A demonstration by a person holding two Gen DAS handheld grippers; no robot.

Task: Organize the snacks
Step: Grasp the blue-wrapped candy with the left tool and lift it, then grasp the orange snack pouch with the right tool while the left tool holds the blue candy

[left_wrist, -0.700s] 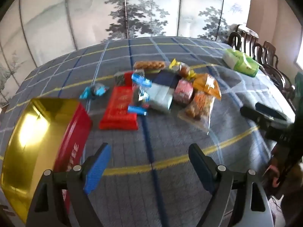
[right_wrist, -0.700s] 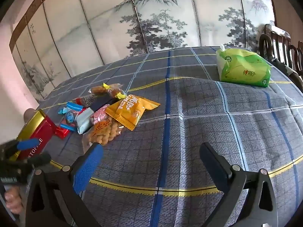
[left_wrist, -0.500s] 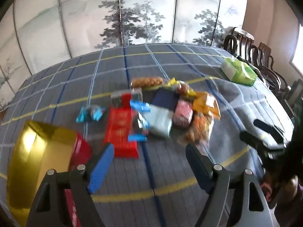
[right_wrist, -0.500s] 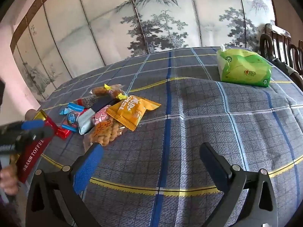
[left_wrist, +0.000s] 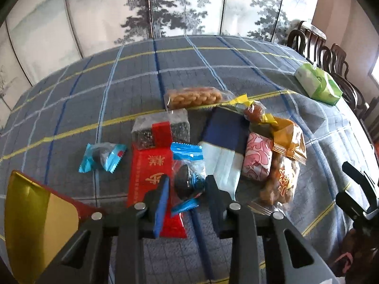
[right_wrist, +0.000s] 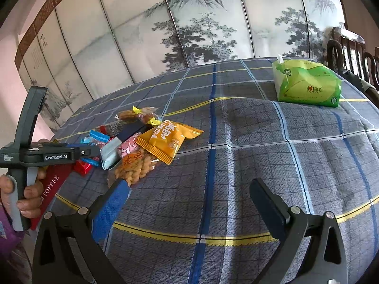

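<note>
Blue-wrapped dark candy (left_wrist: 187, 184) lies between the left claw's (left_wrist: 188, 195) narrowed fingers.

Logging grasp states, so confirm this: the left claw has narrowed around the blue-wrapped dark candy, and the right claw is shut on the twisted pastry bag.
Wrong about the right claw: the right wrist view shows it open, holding nothing, with the twisted pastry bag beyond its left finger. The left claw is narrowed around the blue-wrapped dark candy.
</note>
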